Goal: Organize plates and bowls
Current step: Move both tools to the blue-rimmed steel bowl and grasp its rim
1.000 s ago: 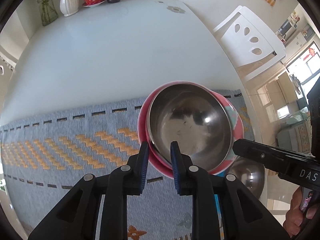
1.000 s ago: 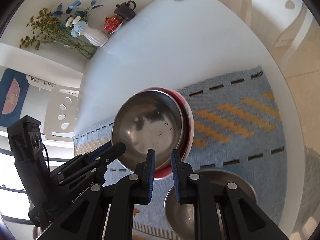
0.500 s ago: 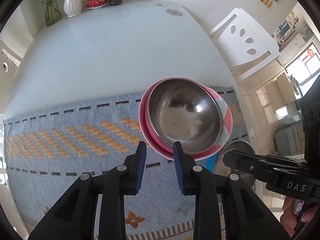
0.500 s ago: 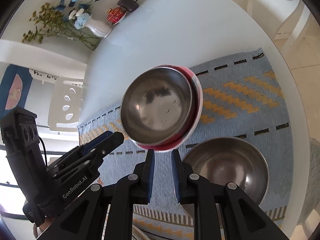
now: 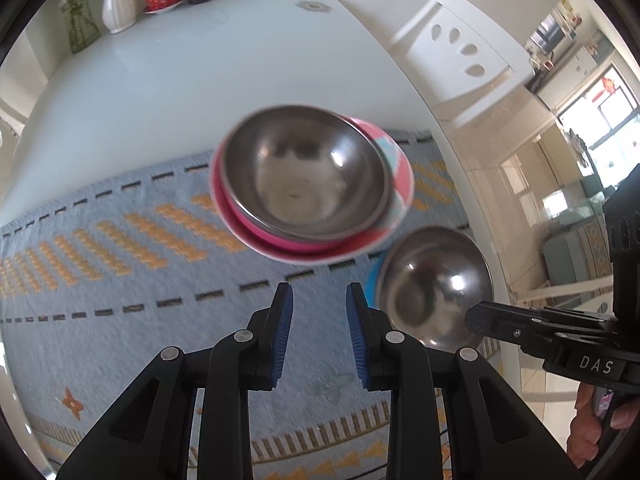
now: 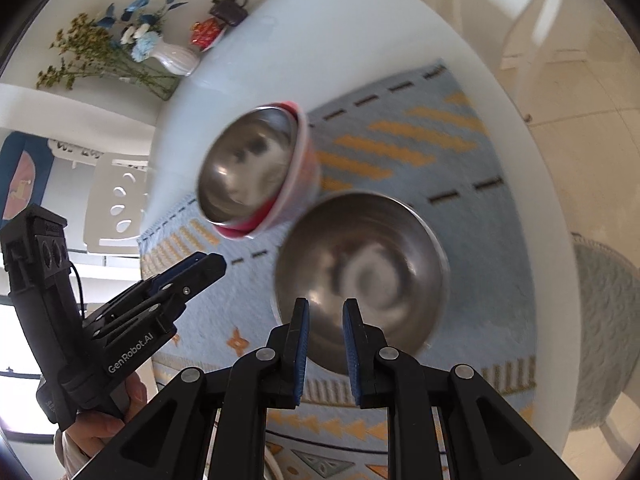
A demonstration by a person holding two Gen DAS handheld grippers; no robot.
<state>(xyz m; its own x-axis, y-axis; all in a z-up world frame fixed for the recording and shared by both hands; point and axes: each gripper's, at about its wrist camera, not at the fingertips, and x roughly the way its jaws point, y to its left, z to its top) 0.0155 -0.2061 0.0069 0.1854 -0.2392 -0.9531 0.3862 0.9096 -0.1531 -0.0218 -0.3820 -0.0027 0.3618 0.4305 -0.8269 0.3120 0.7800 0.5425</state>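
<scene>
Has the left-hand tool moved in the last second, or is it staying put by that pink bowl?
Yes. The left tool has drawn back from the pink bowl: its tips were at the bowl's rim, and now bare blue mat shows between them.

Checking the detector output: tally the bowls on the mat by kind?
Steel bowls: 2, one nested in the pink bowl, one beside it
Pink bowl: 1
Total: 3

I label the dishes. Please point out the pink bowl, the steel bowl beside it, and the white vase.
pink bowl [image 5: 276, 246]: left wrist view, outer wall.
steel bowl [image 6: 360, 264]: right wrist view, inside bottom.
white vase [image 5: 118, 6]: left wrist view, body.
</scene>
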